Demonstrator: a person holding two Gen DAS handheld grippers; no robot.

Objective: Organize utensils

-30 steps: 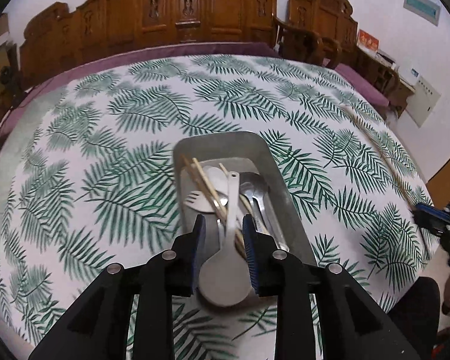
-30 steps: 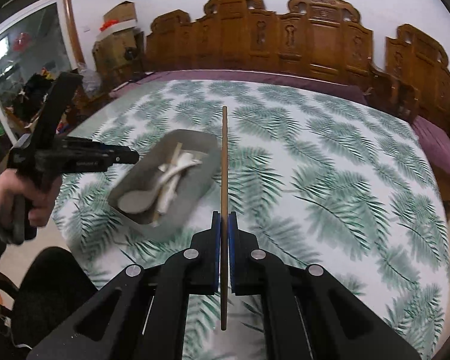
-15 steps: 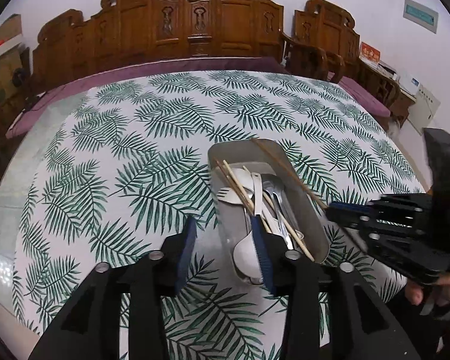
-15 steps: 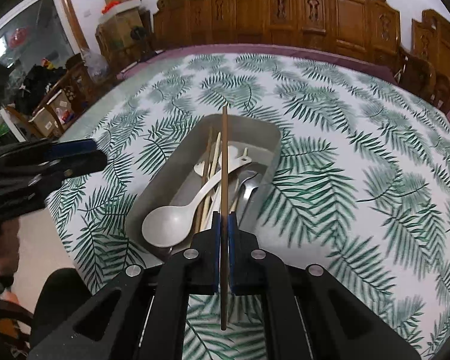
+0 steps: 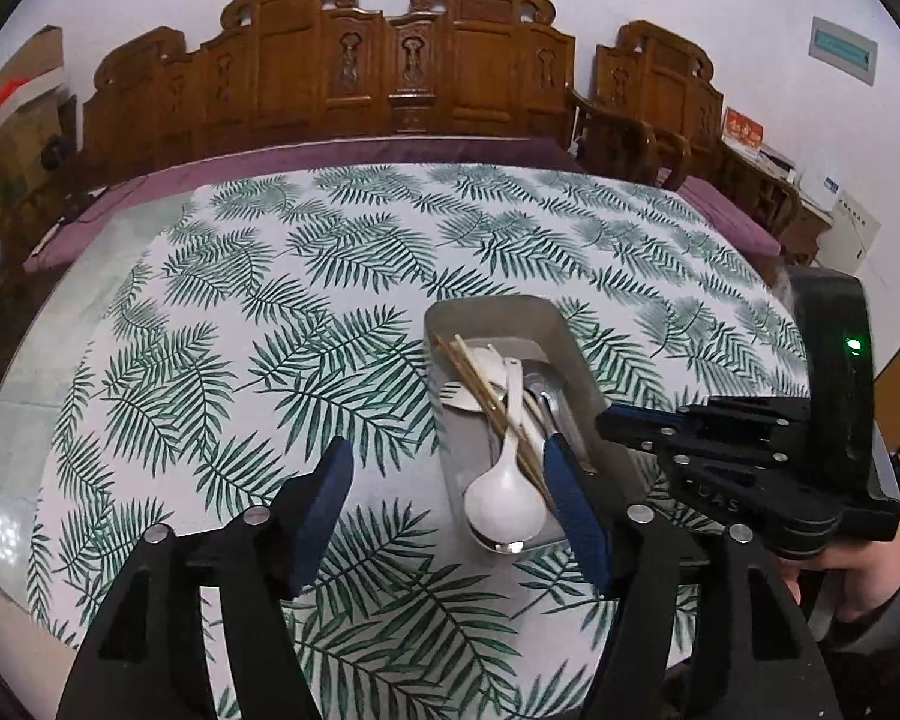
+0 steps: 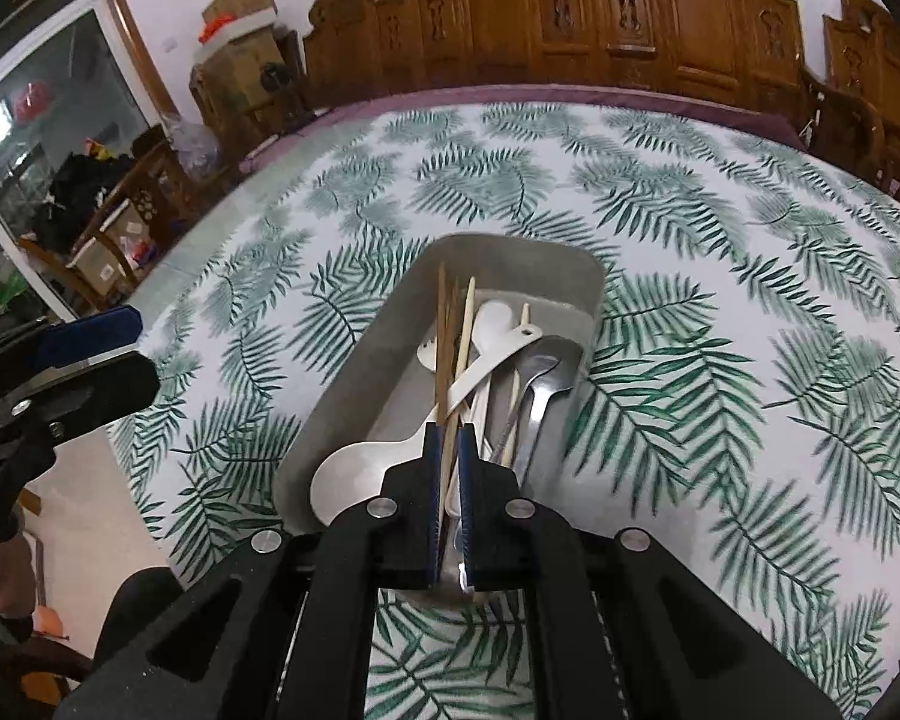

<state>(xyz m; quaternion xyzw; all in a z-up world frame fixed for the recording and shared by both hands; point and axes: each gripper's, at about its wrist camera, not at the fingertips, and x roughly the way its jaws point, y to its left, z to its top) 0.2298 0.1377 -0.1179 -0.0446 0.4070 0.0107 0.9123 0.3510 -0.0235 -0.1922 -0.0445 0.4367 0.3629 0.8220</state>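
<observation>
A grey metal tray (image 5: pixel 489 309) (image 6: pixel 354 372) sits on the leaf-print table. It holds a white spoon (image 5: pixel 504 504) (image 6: pixel 354 468), wooden chopsticks (image 5: pixel 480 384), a white fork and metal spoons (image 6: pixel 540 384). My left gripper (image 5: pixel 450 498) (image 6: pixel 99 357) hovers at the tray's near end. Its jaws are opening wide, and the spoon lies loose below them, untouched. My right gripper (image 6: pixel 450 441) (image 5: pixel 609 420) is over the tray's near end, shut on a chopstick (image 6: pixel 448 462) whose far end reaches in among the utensils.
The round table (image 5: pixel 270 312) has a palm-leaf cloth, and its near edge runs just under both grippers. Carved wooden chairs (image 5: pixel 402 72) line the far side. A hand (image 5: pixel 858 576) holds the right gripper. Boxes (image 6: pixel 234 12) and clutter stand at the left.
My left gripper let go of the white spoon in the tray, spread its jaws and drew back. My right gripper carried the chopstick over the tray and lowered it in.
</observation>
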